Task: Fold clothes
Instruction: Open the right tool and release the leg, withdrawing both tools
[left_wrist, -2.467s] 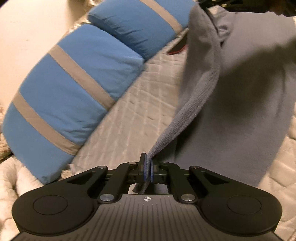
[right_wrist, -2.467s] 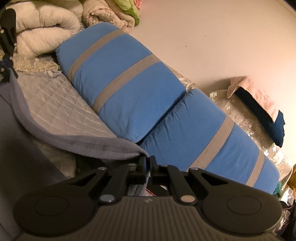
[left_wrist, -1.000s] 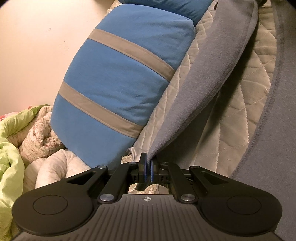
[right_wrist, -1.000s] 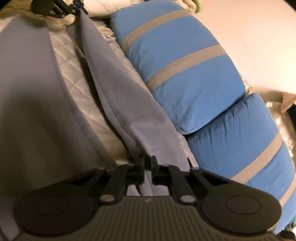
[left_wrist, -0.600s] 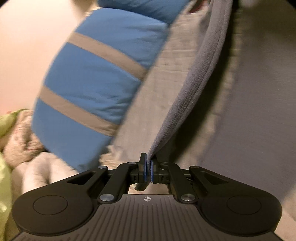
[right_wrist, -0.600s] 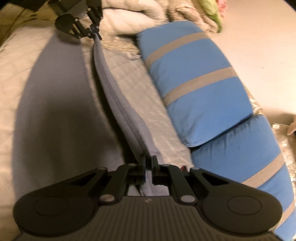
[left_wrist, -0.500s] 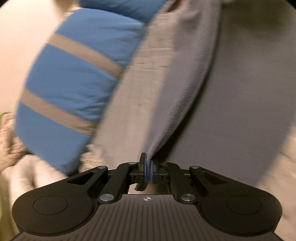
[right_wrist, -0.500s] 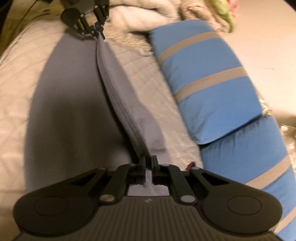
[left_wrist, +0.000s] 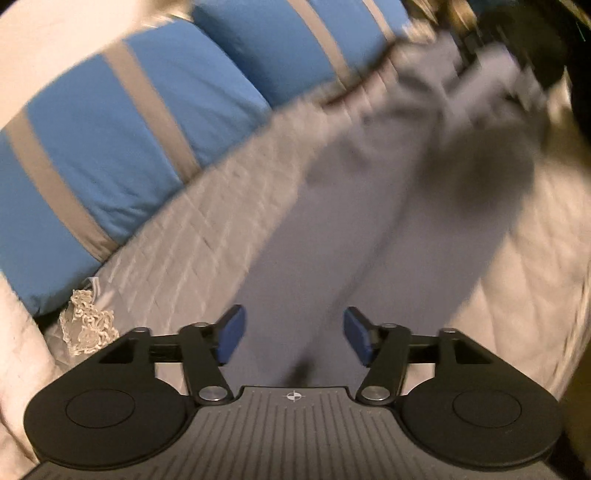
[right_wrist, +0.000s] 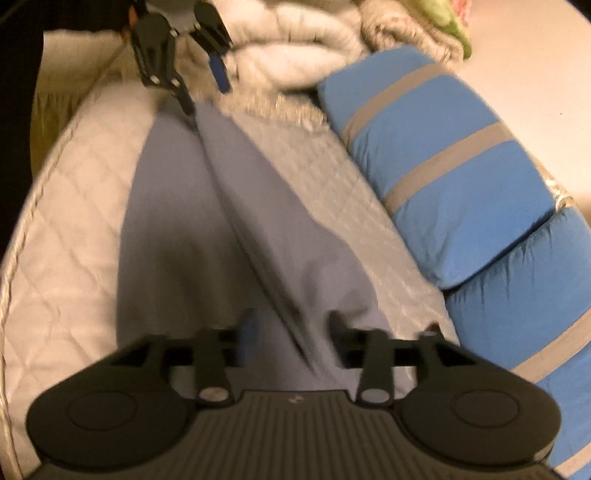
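Both tongs, left tongs (left_wrist: 293, 334) and right tongs (right_wrist: 293, 334), just spread and released the grey garment (right_wrist: 177, 229); it lies flat on the bed (right_wrist: 66, 206) beside blue pillows (right_wrist: 443, 184).

- The grey garment (left_wrist: 332, 229) is smeared by motion in the left wrist view; its far end beside the blue pillows (left_wrist: 122, 147) shows no readable shape or edges.
- The garment's near end is hidden under the right gripper (right_wrist: 293, 332) body in the right wrist view, and under the left gripper (left_wrist: 293, 334) body in the other.
- The pillows are cut off at the frame edge in both views.
- The white bedding (right_wrist: 295, 51) beyond the pillows is blurred and cropped at the top.
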